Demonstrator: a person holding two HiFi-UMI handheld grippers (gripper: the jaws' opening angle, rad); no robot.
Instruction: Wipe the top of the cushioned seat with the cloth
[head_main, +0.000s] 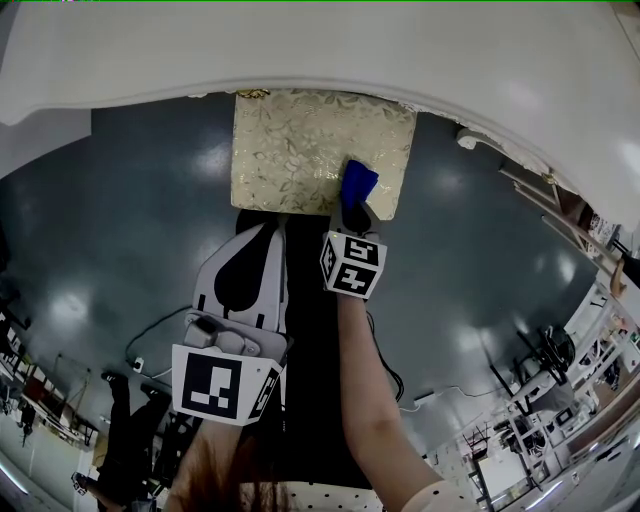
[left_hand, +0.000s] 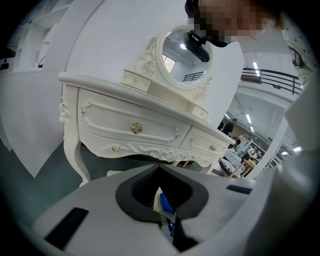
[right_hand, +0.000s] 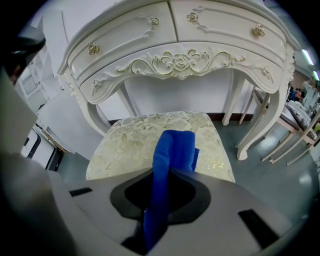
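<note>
The cushioned seat (head_main: 290, 150) has a pale gold leaf-patterned top and stands half under a white dressing table (head_main: 300, 50). My right gripper (head_main: 352, 213) is over the seat's near right part, shut on a blue cloth (head_main: 358, 183). In the right gripper view the cloth (right_hand: 172, 150) rises from between the jaws and folds over above the seat (right_hand: 125, 145); I cannot tell whether it touches the cushion. My left gripper (head_main: 274, 226) hangs just in front of the seat's near edge, shut with nothing held. Through its jaws a sliver of the cloth (left_hand: 164, 202) shows.
The dressing table (right_hand: 180, 60) has curved legs and gold-knobbed drawers (left_hand: 136, 128), with an oval mirror (left_hand: 185, 55) on top. The floor (head_main: 130, 230) is dark grey-blue. A cable (head_main: 150, 340) lies on it at the left, and furniture clutter (head_main: 560, 380) stands at the right.
</note>
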